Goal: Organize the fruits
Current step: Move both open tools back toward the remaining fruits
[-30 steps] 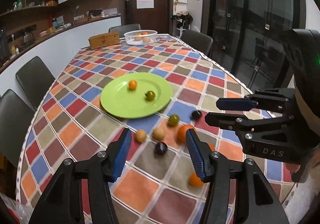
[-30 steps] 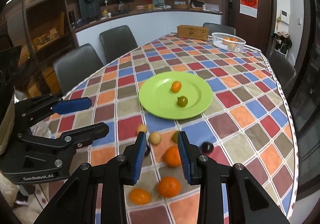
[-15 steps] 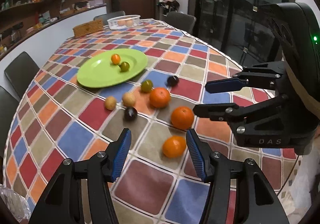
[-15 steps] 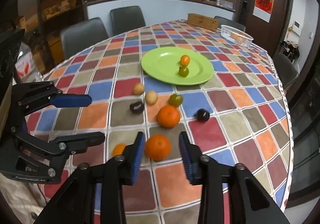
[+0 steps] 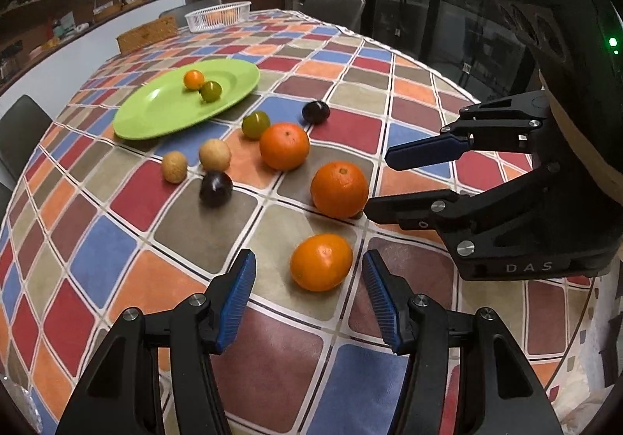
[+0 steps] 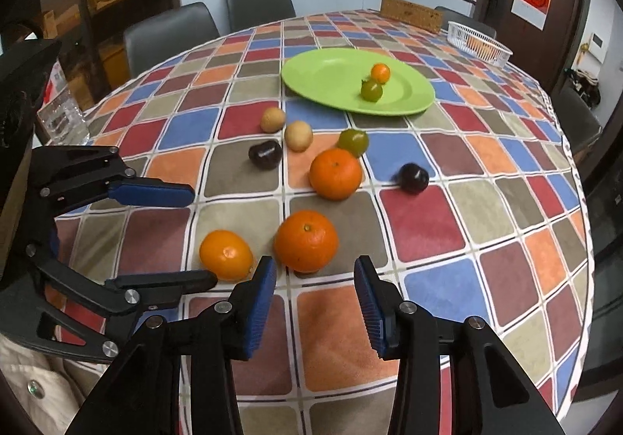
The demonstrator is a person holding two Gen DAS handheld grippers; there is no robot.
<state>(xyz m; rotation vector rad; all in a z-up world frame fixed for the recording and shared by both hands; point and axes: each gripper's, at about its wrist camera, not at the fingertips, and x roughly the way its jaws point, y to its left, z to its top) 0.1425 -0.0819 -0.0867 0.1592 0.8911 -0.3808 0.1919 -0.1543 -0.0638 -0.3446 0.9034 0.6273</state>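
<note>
Both your grippers tilt steeply down over the near edge of the worktop, side by side and angled toward each other. Your left gripper has its fingers released, holding nothing; the nearest orange lies on the cloth just ahead of the gap between its blue pads, touching neither. Your right gripper is also released and empty, with its fingers parted a little less wide than the left's. The middle orange sits just beyond its tips, in line with the gap. In the left view the right gripper's lower finger reaches in from the right, its tip just beside that middle orange; whether they touch cannot be told.

A 3rd orange lies further in, toward the worktop's centre. Around it are 2 dark plums, 2 tan fruits and 1 green fruit, all loose on the checked cloth. Beyond them a green plate holds 2 pieces: a small orange fruit and a green one, just beside each other. At the far edge stand a white basket with orange fruit inside and a wicker box.
</note>
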